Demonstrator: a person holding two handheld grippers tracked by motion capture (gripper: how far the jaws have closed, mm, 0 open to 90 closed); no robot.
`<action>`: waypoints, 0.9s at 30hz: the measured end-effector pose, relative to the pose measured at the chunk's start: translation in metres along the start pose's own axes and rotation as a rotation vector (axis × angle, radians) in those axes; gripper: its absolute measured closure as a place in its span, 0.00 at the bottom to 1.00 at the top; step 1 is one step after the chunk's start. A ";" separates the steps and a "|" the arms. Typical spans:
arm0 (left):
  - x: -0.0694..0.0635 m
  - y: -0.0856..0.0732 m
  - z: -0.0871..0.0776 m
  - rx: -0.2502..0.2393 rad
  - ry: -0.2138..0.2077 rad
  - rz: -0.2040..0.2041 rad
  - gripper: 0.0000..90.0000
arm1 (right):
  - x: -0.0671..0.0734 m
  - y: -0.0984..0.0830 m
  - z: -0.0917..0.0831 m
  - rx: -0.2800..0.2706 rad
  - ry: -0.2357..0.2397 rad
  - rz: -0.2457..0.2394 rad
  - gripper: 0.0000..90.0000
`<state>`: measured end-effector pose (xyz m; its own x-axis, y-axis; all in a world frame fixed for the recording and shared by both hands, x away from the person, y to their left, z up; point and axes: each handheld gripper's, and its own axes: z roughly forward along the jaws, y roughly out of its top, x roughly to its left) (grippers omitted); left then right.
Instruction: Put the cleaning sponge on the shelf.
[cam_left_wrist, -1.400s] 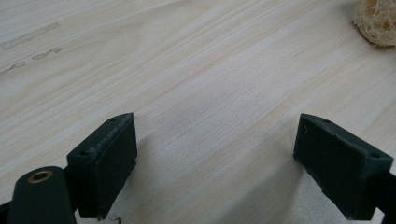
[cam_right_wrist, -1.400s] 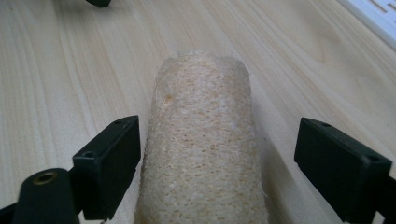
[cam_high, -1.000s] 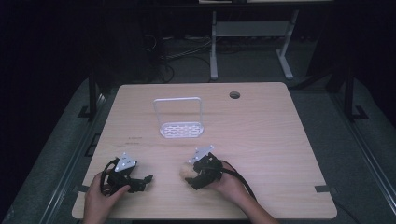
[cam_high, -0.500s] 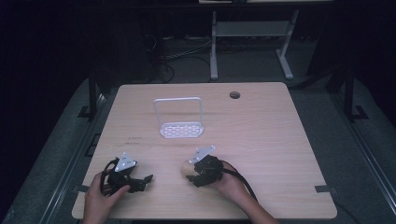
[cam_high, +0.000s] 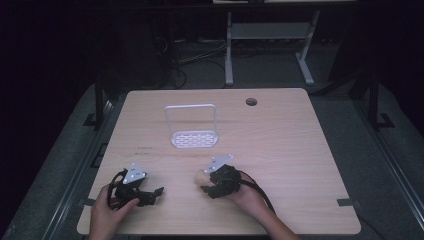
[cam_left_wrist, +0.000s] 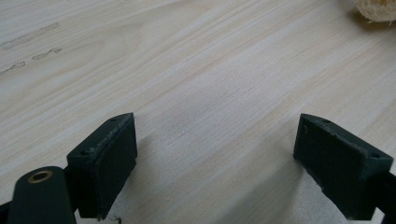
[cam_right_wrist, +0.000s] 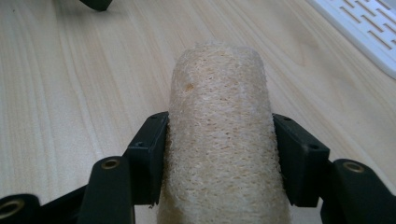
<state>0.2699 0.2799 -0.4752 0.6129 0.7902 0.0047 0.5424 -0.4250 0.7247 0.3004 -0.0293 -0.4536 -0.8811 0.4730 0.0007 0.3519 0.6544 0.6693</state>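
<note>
A pale, fibrous loofah piece (cam_right_wrist: 219, 130) lies on the wooden table (cam_high: 280, 150) near its front edge. My right gripper (cam_right_wrist: 219, 140) has just been closing, and its black pads (cam_right_wrist: 152, 154) now press on both sides of the loofah. In the high view the loofah (cam_high: 201, 177) pokes out to the left of the right gripper (cam_high: 206, 184). My left gripper (cam_high: 157, 192) rests on the table at the front left, pointing right. Its jaws (cam_left_wrist: 215, 158) stand wide open over bare wood. The loofah's end (cam_left_wrist: 376, 9) shows far off in the left gripper view.
A white wire rack (cam_high: 192, 139) with a slotted base and an upright frame stands behind the grippers at mid-table; its base (cam_right_wrist: 359, 28) is at the top right of the right gripper view. A cable hole (cam_high: 251, 102) sits near the far edge. The floor around is dark.
The right gripper's jaws have drawn in onto the loofah piece. Both hands have kept their place on the table.
</note>
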 end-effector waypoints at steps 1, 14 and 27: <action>0.000 0.000 0.000 0.000 0.000 0.000 0.14 | 0.000 0.000 0.000 -0.002 -0.001 0.002 0.45; 0.000 0.000 0.000 0.000 0.000 0.000 0.14 | -0.010 0.002 -0.009 -0.023 -0.035 0.024 0.45; 0.000 0.000 0.000 0.003 -0.001 0.001 0.14 | -0.021 0.007 -0.010 -0.034 -0.064 0.033 0.46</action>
<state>0.2698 0.2800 -0.4749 0.6139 0.7894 0.0050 0.5434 -0.4271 0.7227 0.3184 -0.0406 -0.4409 -0.8469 0.5312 -0.0237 0.3684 0.6183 0.6943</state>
